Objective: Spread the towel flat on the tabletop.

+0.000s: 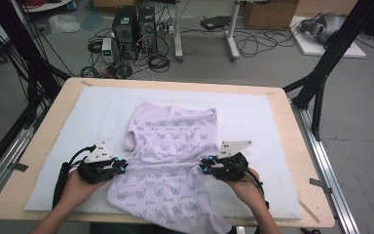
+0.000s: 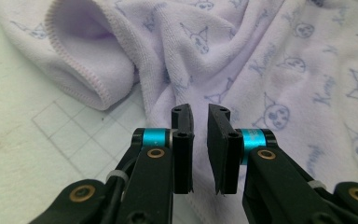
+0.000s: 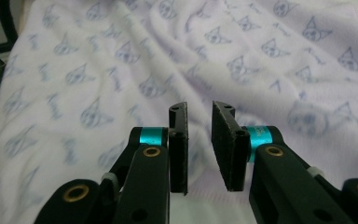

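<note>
The lilac towel (image 1: 170, 161) covers the middle of the white mat (image 1: 253, 117), its rumpled folds rising toward the far edge and one end hanging over the near edge. Bare mat lies open along the left edge, the right edge and the far edge. The left gripper (image 1: 121, 166) and right gripper (image 1: 203, 168) flank the towel near the near edge.

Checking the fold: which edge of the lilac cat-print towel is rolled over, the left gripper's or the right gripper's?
The left gripper's edge: the lilac cat-print towel curls into a stitched fold there; by the right gripper it lies flat.
</note>
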Demonstrator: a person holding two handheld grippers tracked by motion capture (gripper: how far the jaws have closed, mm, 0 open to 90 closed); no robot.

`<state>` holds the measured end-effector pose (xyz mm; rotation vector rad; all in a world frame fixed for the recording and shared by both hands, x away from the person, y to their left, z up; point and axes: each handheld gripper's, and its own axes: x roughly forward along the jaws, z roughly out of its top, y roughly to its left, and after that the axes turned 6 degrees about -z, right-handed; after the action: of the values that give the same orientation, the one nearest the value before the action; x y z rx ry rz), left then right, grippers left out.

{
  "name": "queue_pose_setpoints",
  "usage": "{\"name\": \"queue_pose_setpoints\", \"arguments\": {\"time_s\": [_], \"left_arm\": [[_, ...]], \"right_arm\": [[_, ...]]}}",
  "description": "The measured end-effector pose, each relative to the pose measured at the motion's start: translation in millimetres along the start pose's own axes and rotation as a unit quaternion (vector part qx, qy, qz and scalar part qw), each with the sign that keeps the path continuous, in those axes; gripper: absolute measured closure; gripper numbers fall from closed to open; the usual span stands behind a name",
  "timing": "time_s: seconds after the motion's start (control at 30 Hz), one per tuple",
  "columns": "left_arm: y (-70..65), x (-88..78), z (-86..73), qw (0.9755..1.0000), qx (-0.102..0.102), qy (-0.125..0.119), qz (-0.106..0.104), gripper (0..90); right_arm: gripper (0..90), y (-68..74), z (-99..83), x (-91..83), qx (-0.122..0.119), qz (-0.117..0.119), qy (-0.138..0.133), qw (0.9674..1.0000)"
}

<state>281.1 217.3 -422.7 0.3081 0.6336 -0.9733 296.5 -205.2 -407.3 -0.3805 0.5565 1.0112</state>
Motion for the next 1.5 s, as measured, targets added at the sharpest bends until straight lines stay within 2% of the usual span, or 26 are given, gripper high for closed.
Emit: {"name": "queue_pose_setpoints", "arguments": {"time_s": [0.07,0.13,0.2,0.23,0.33,0.37,0.43,0.5,0.57,0.6,0.63,0.67,0.73,0.87,0.9,0.97,1.0,1.03,1.07,1.2,1.27,1.3,1.37,1.43,1.47,1.5], "left_arm": [[-0.3,-3.2,-3.6,1.0000,-0.001,0.000,-0.004,78.9],[-0.7,-3.2,-8.1,0.9999,-0.002,0.007,-0.012,76.7],[-1.4,-0.9,-12.6,0.9997,-0.002,0.017,-0.016,74.6],[-1.6,0.5,-14.3,0.9996,-0.003,0.019,-0.019,73.6],[-3.3,5.0,-17.5,0.9993,-0.005,0.024,-0.028,71.7],[-4.0,8.6,-18.0,0.9991,-0.002,0.028,-0.033,69.8],[-4.4,9.5,-17.7,0.9991,-0.002,0.025,-0.034,68.6],[-4.7,10.8,-16.9,0.9990,-0.003,0.025,-0.036,68.3],[-4.5,11.3,-16.7,0.9990,-0.001,0.026,-0.037,69.4],[-4.8,11.3,-16.6,0.9990,0.000,0.026,-0.036,69.4],[-5.2,11.2,-16.5,0.9990,0.000,0.028,-0.035,73.6],[-5.6,11.4,-16.4,0.9990,-0.001,0.027,-0.034,73.6],[-5.9,11.6,-16.0,0.9991,-0.003,0.028,-0.032,75.8],[-6.0,11.6,-16.0,0.9991,-0.003,0.028,-0.031,75.9],[-6.1,11.6,-16.0,0.9991,-0.002,0.028,-0.030,75.9],[-6.3,11.5,-16.2,0.9992,-0.003,0.027,-0.030,75.8],[-6.3,11.5,-16.2,0.9992,-0.003,0.027,-0.030,75.7],[-6.1,11.0,-15.5,0.9990,-0.002,0.029,-0.035,74.9],[-6.1,11.0,-15.5,0.9990,-0.002,0.029,-0.035,73.7],[-7.2,6.9,-13.2,0.9989,0.005,0.020,-0.041,67.4],[-7.1,4.0,-12.9,0.9987,0.010,0.016,-0.047,62.7],[-7.3,3.4,-12.9,0.9986,0.011,0.014,-0.050,62.7],[-7.1,4.4,-13.2,0.9982,0.017,0.017,-0.055,60.8],[-7.1,9.0,-14.0,0.9978,0.020,0.028,-0.056,64.6],[-7.2,12.7,-15.2,0.9974,0.023,0.033,-0.060,64.6],[-7.6,13.9,-16.0,0.9976,0.024,0.023,-0.060,72.8]], "right_arm": [[76.4,5.6,-8.7,-3.4,-0.007,0.003,0.013,0.9999],[74.9,11.2,-20.2,1.4,-0.009,0.009,0.037,0.9992],[73.8,12.5,-22.9,5.3,-0.008,0.010,0.044,0.9990],[70.7,14.8,-25.4,13.8,-0.011,0.018,0.062,0.9978],[68.0,18.4,-24.8,21.2,-0.021,0.019,0.070,0.9971],[64.4,19.3,-21.7,23.8,-0.016,0.020,0.064,0.9976],[64.0,19.6,-18.0,25.9,-0.013,0.023,0.058,0.9980],[65.8,21.6,-14.9,30.2,-0.022,0.023,0.062,0.9976],[75.7,22.6,-13.0,35.0,-0.026,0.027,0.066,0.9971],[75.7,22.6,-13.0,35.0,-0.026,0.027,0.066,0.9971],[85.5,22.9,-11.5,35.8,-0.029,0.038,0.068,0.9966],[85.5,22.9,-11.5,35.8,-0.029,0.038,0.068,0.9966],[86.5,19.6,-13.1,30.2,-0.022,0.048,0.070,0.9961],[86.5,17.9,-15.4,14.3,-0.027,0.043,0.074,0.9959],[86.5,14.6,-19.0,-0.8,-0.027,0.037,0.075,0.9961],[86.5,11.1,-24.4,-17.9,-0.016,0.028,0.077,0.9965],[86.5,11.1,-24.4,-17.9,-0.016,0.028,0.077,0.9965],[86.4,7.1,-30.7,-33.6,-0.004,0.029,0.073,0.9969],[86.3,6.4,-33.5,-39.1,0.003,0.033,0.070,0.9970],[81.3,7.7,-36.3,-46.5,0.003,0.025,0.063,0.9977],[70.5,8.1,-33.0,-40.9,0.009,0.028,0.039,0.9988],[70.5,8.1,-33.0,-40.9,0.009,0.028,0.039,0.9988],[61.1,11.3,-27.7,-21.9,0.001,0.035,0.032,0.9989],[60.7,12.9,-25.2,-6.5,-0.005,0.044,0.036,0.9984],[60.7,12.9,-25.2,-6.5,-0.005,0.044,0.036,0.9984],[61.4,13.3,-25.1,7.6,-0.005,0.049,0.049,0.9976]]}}
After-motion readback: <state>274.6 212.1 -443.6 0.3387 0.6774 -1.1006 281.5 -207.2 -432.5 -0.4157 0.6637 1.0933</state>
